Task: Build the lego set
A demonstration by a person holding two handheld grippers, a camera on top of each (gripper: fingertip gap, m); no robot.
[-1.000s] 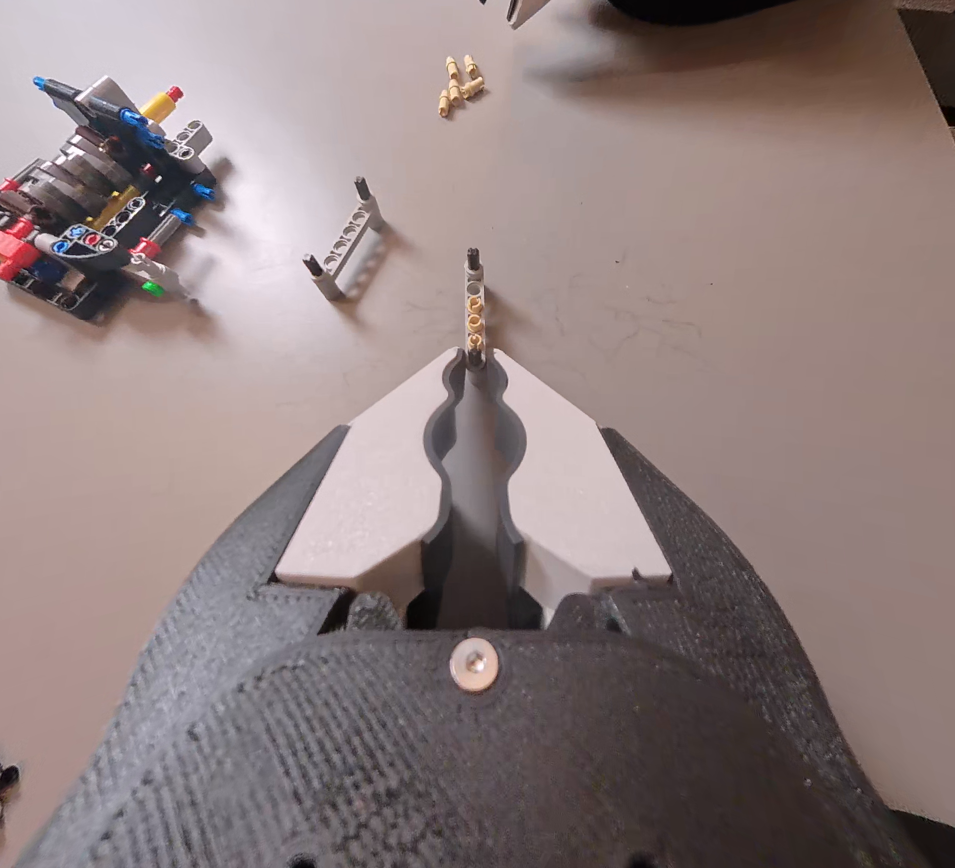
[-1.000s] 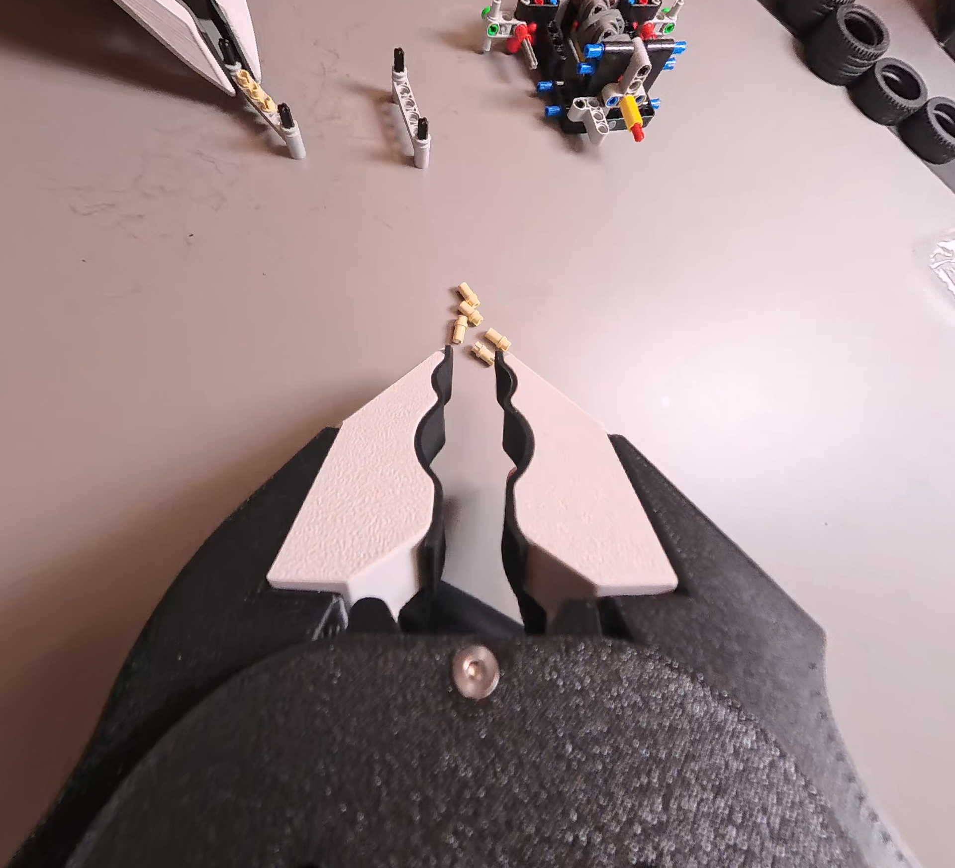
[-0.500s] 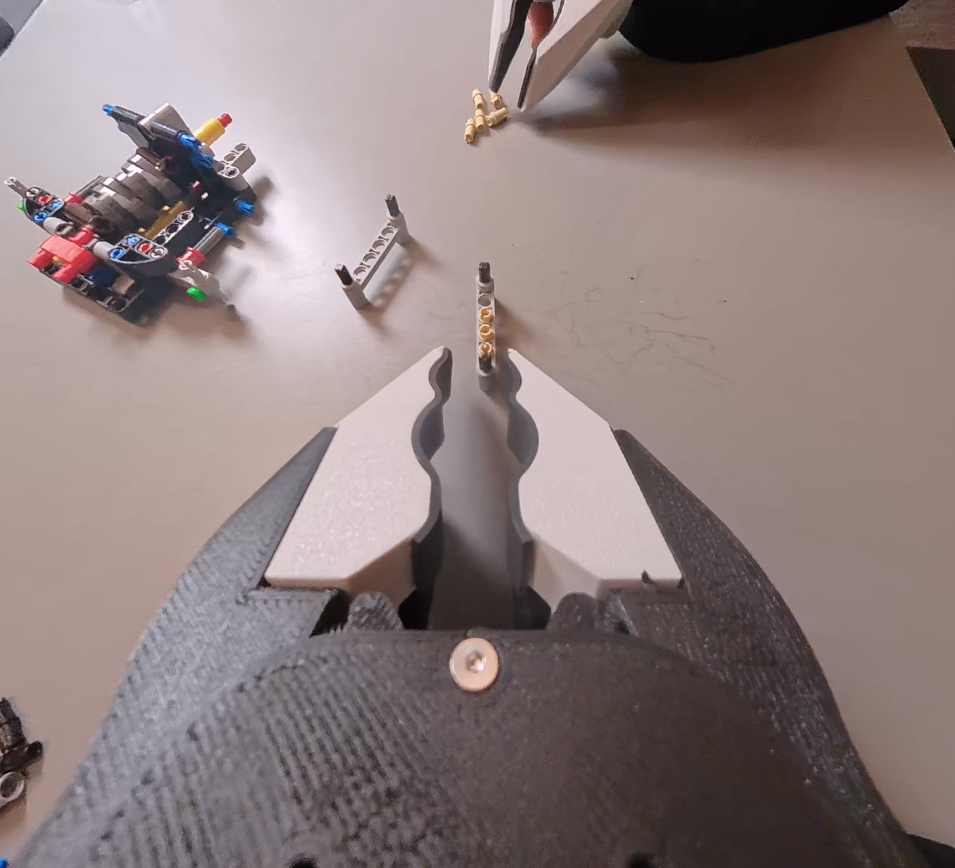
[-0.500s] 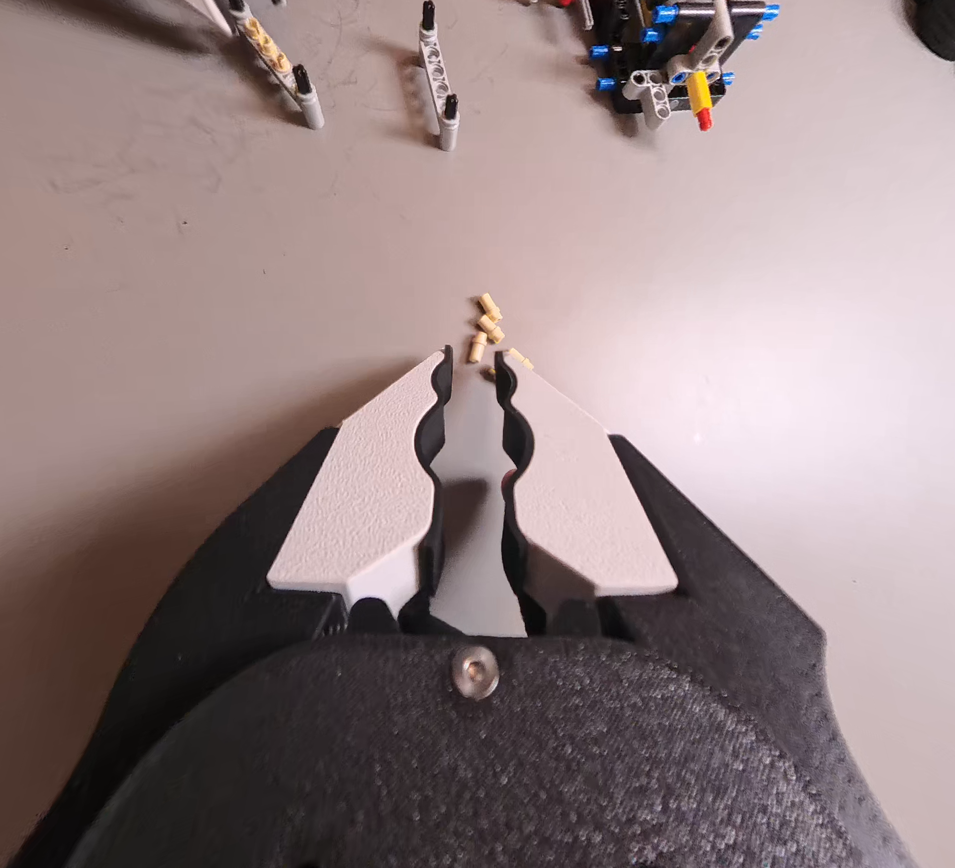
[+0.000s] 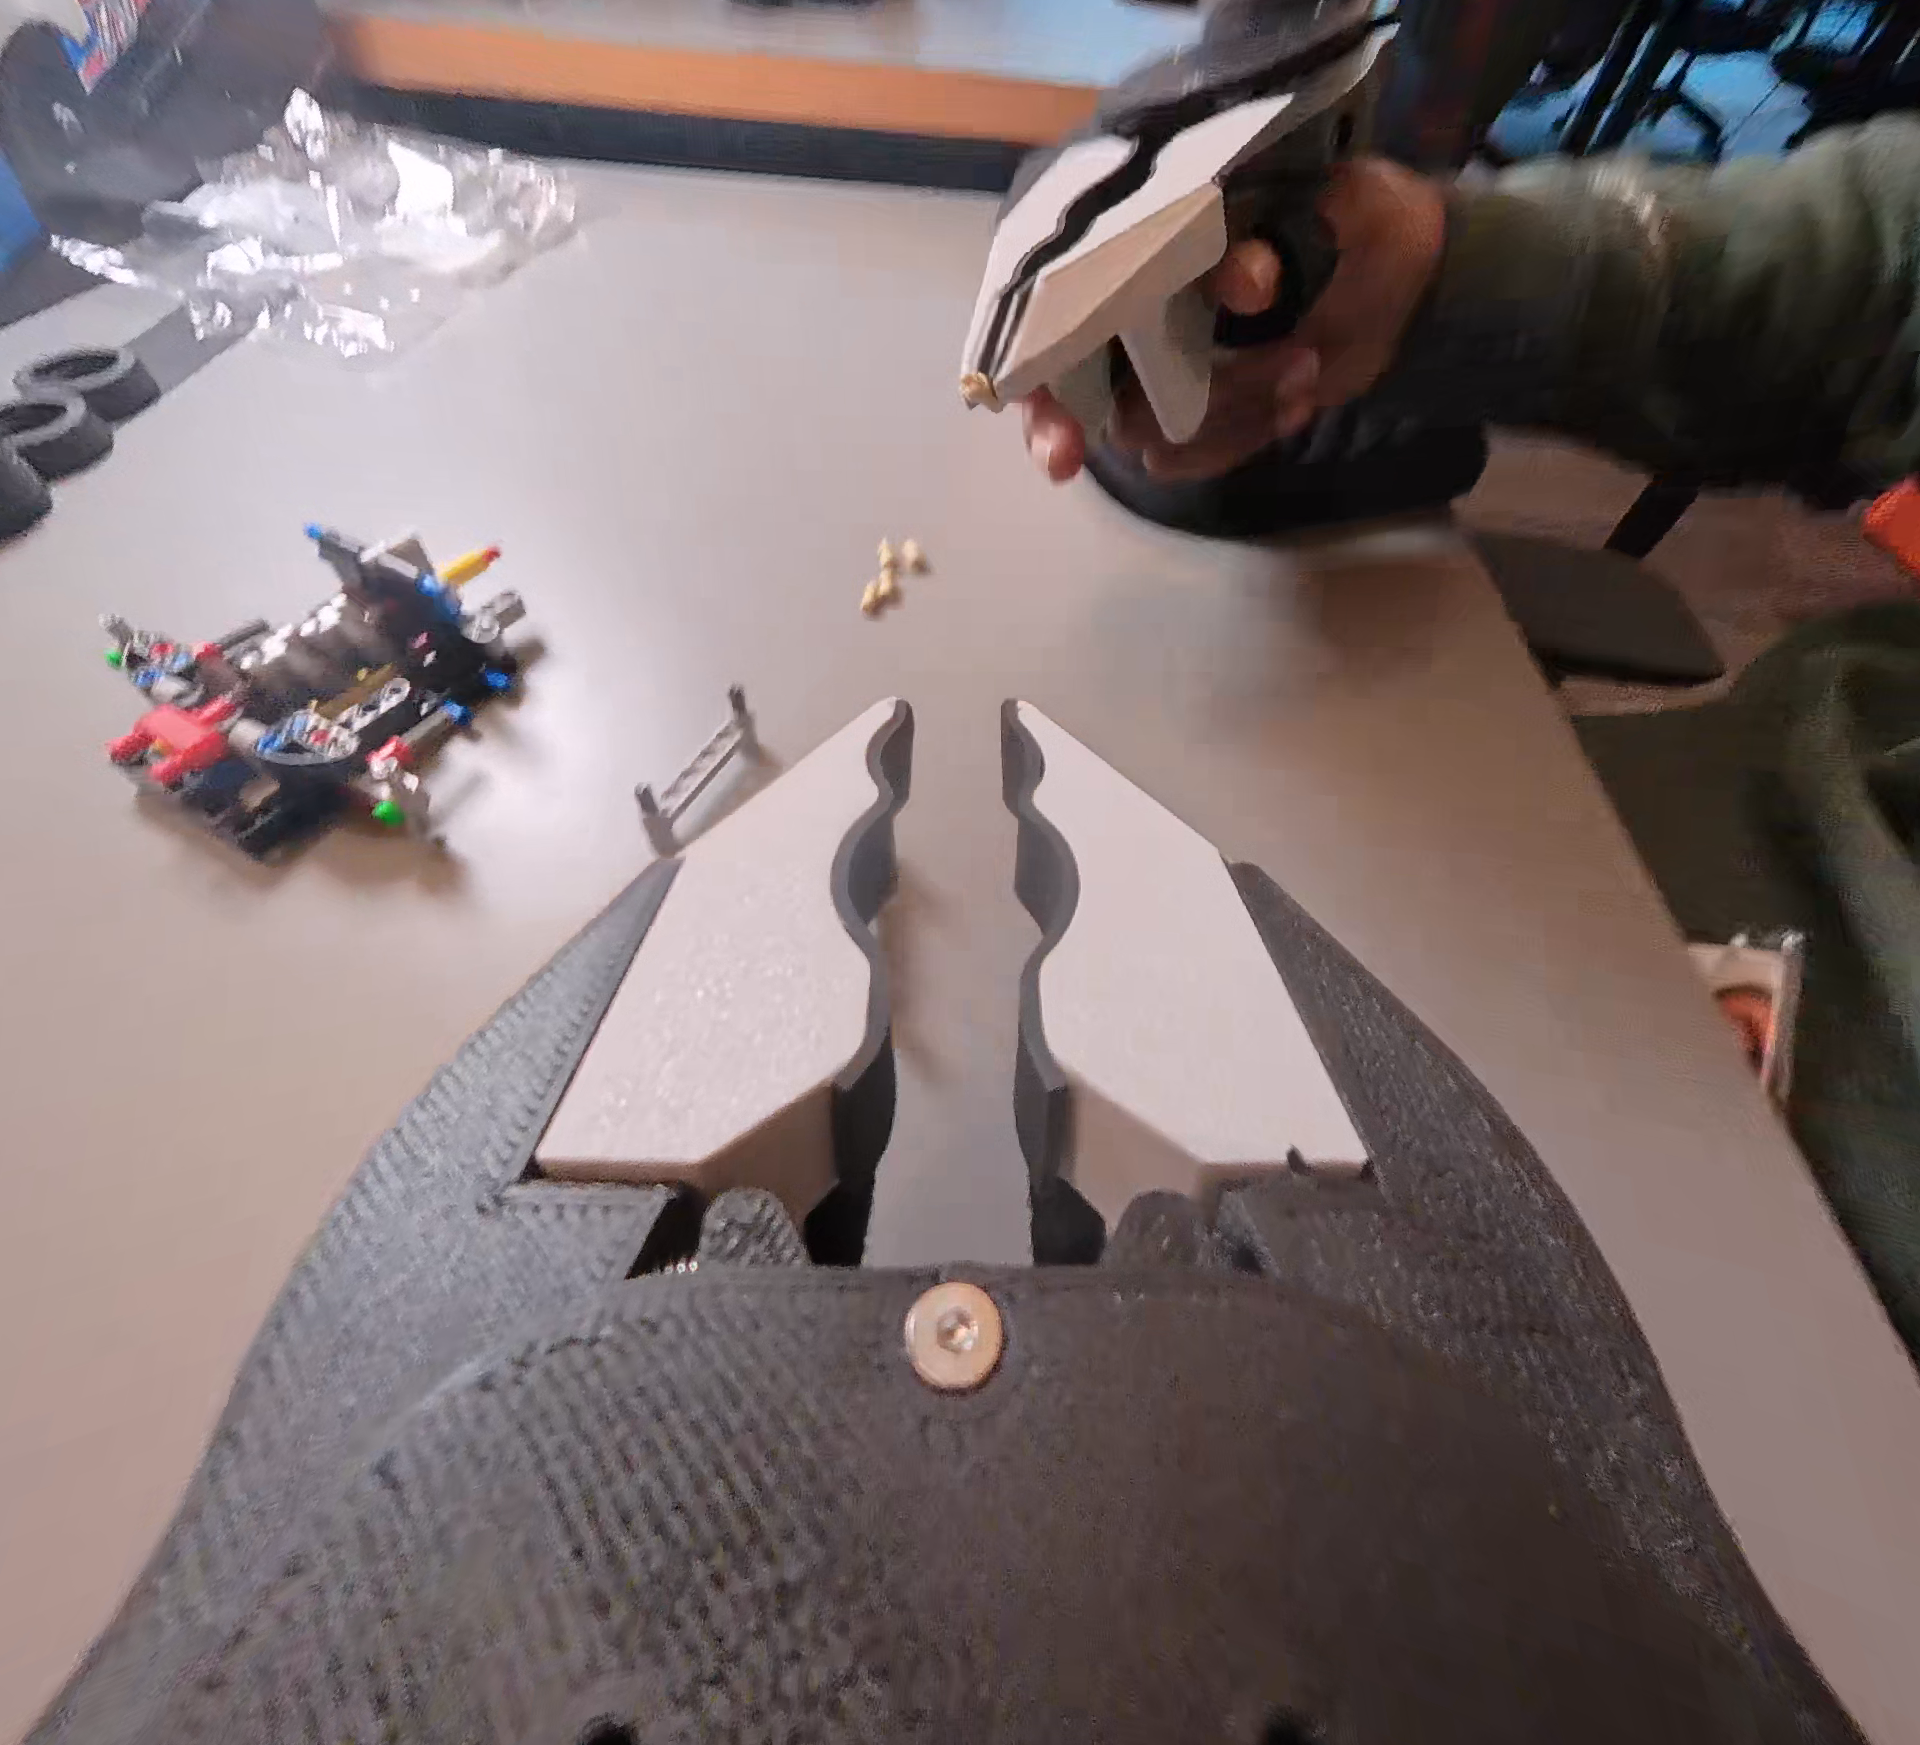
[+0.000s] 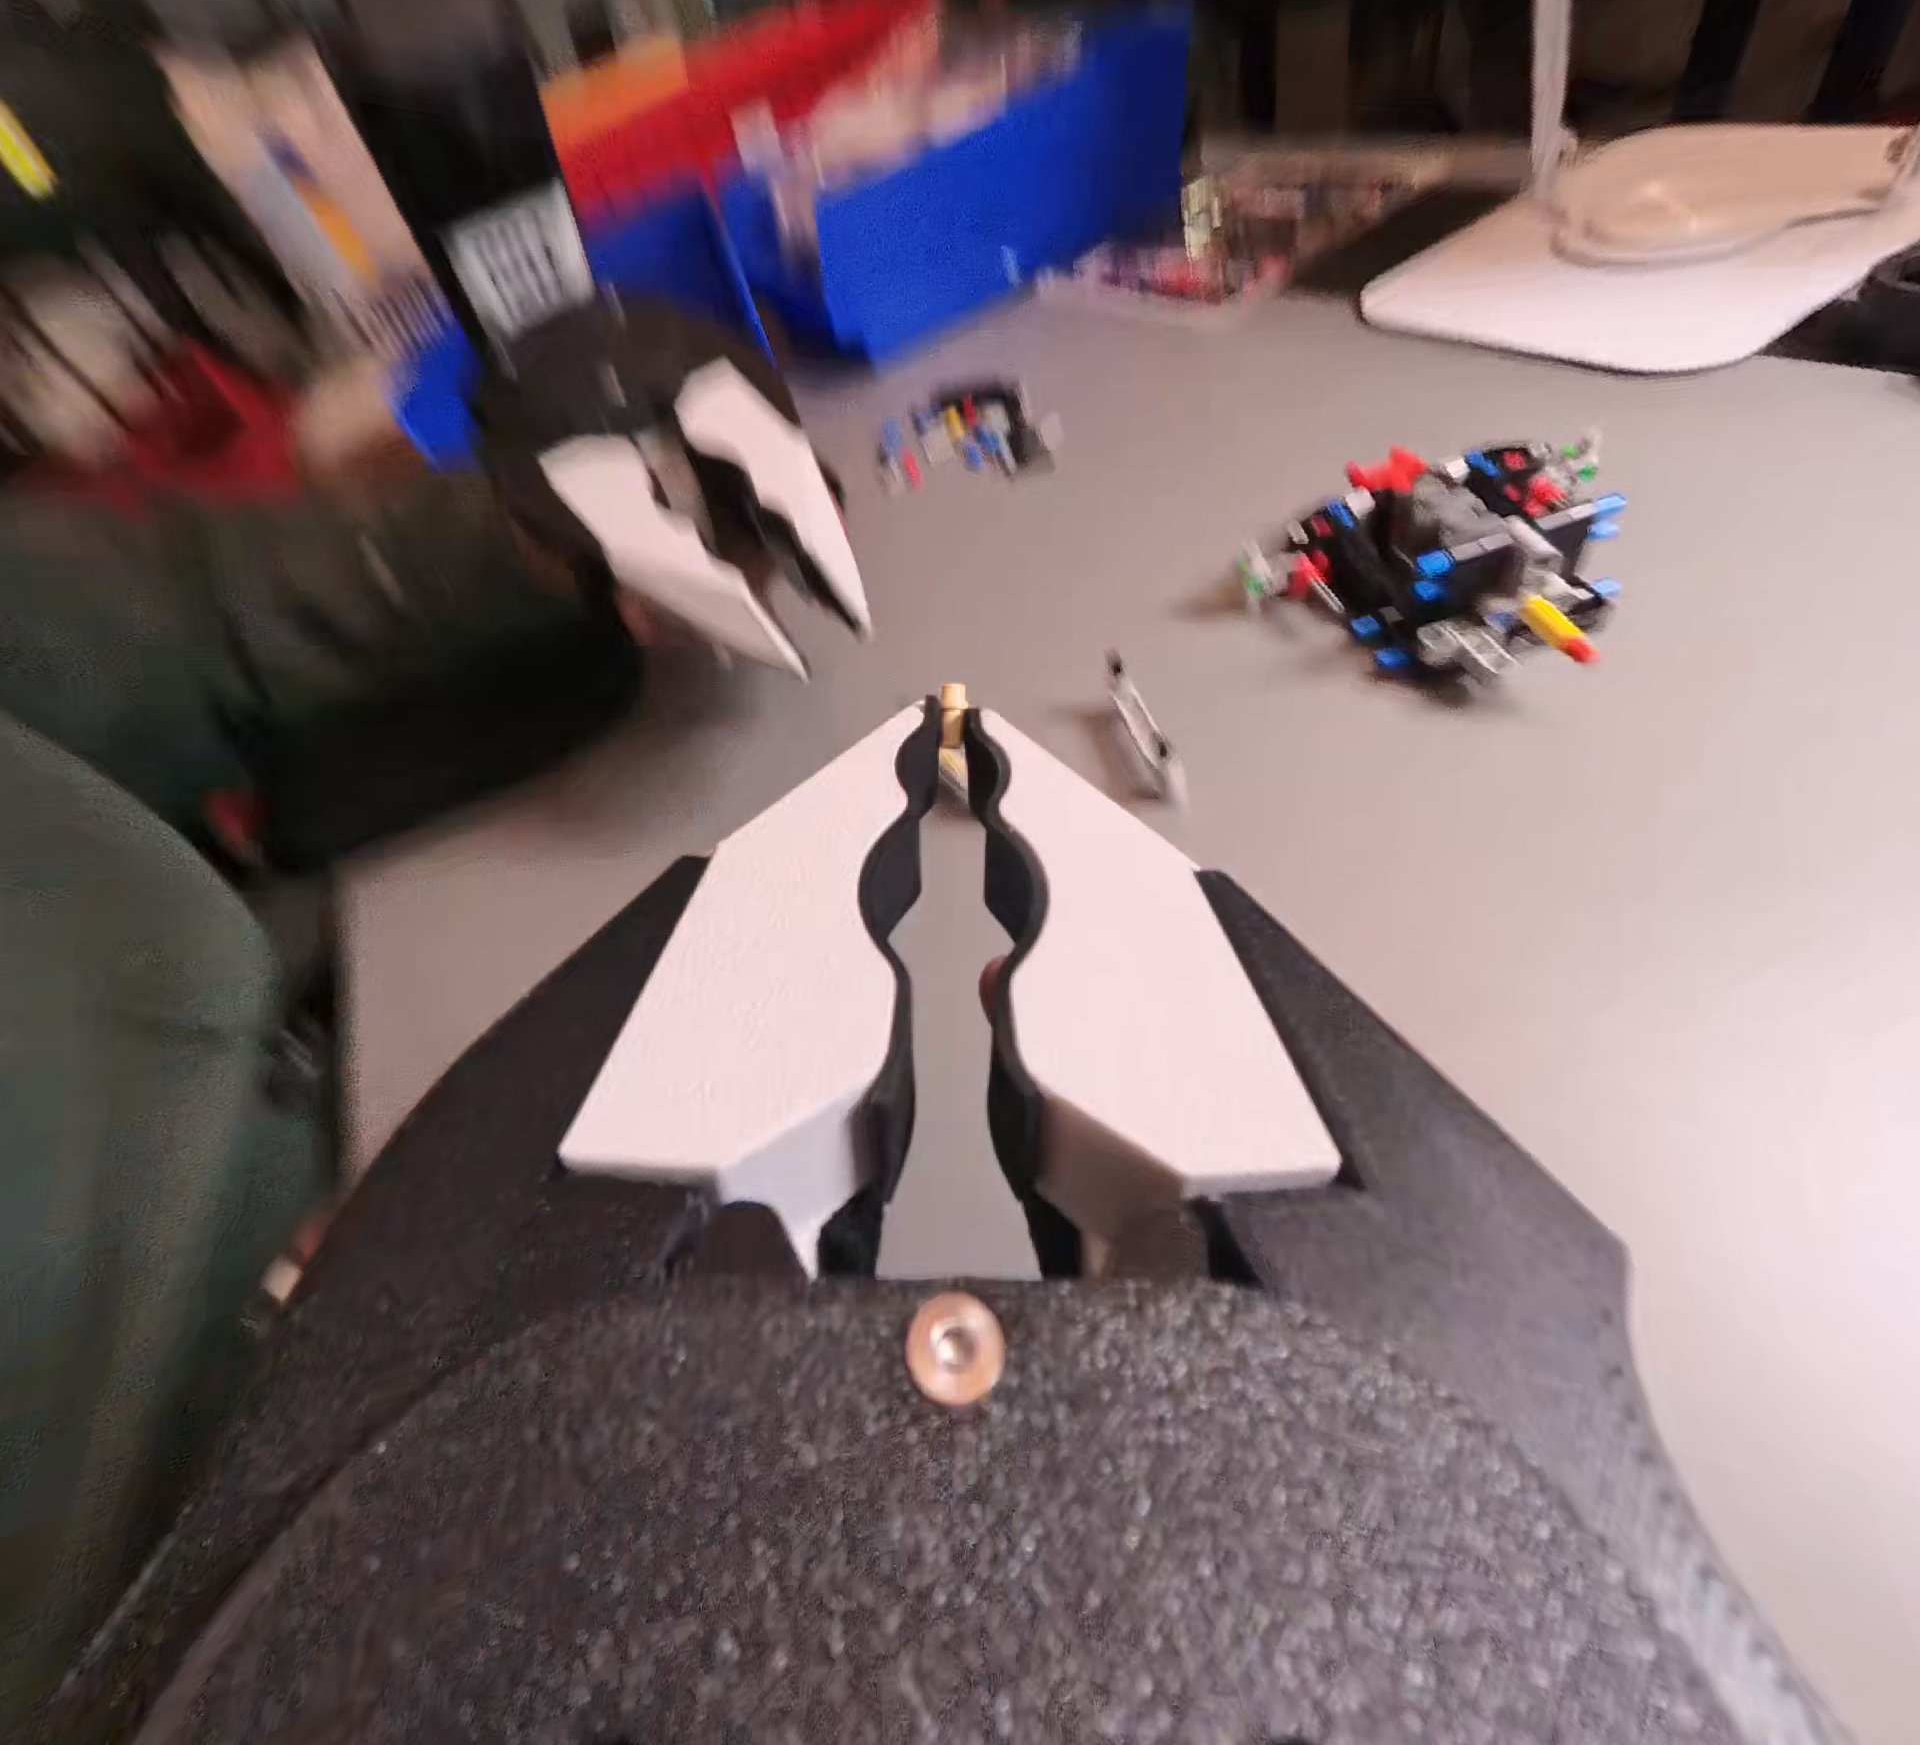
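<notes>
The lego set (image 5: pixel 312 719), part-built, sits on the table (image 5: pixel 1195 708) at nine o'clock. Since a second ago the right gripper (image 6: pixel 953 708) has lifted a tan pin (image 6: pixel 952 703), pinched at its tips; the left gripper (image 5: pixel 956 724) has released the pinned beam and hangs parted, empty. Loose pins (image 5: pixel 891 571) remain at twelve o'clock. Insertion likely follows.

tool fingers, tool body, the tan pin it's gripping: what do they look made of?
Right tool fingers: pale matte plastic with a fine grainy surface, probably printed; inner pads black and wavy, maybe rubbery, unclear.
Tool body: black, coarse pebbled texture, looks like printed plastic or a composite.
Tan pin: smooth moulded plastic, slight sheen, pinched at the tips.
Left tool looks the same, with a woven-looking body.
</notes>
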